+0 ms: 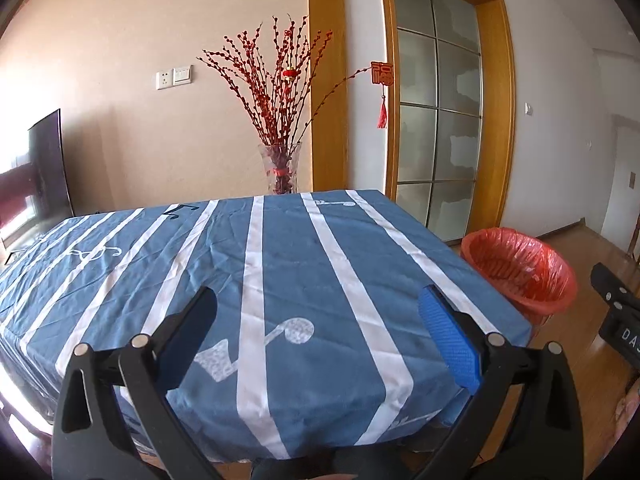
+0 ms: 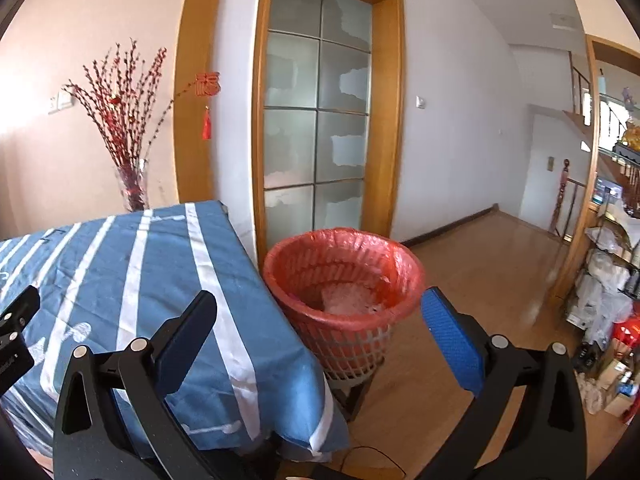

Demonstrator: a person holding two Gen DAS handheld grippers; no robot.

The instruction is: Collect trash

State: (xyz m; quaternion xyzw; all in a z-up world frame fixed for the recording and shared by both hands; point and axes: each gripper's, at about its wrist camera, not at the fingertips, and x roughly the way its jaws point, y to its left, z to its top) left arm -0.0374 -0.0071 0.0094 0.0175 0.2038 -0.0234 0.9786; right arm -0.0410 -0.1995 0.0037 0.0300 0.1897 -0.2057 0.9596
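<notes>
A waste basket lined with a red bag (image 2: 344,276) stands on the floor at the table's right side; pale crumpled trash (image 2: 352,298) lies inside it. It also shows in the left wrist view (image 1: 520,272). My right gripper (image 2: 320,308) is open and empty, held above the table's right edge and the basket. My left gripper (image 1: 318,312) is open and empty over the table covered with a blue striped cloth (image 1: 280,264). No loose trash shows on the cloth.
A glass vase of red branches (image 1: 280,168) stands behind the table's far edge. A glass door in a wooden frame (image 2: 316,120) is behind the basket. Cluttered shelves (image 2: 608,280) line the right wall. A dark screen (image 1: 48,168) stands far left.
</notes>
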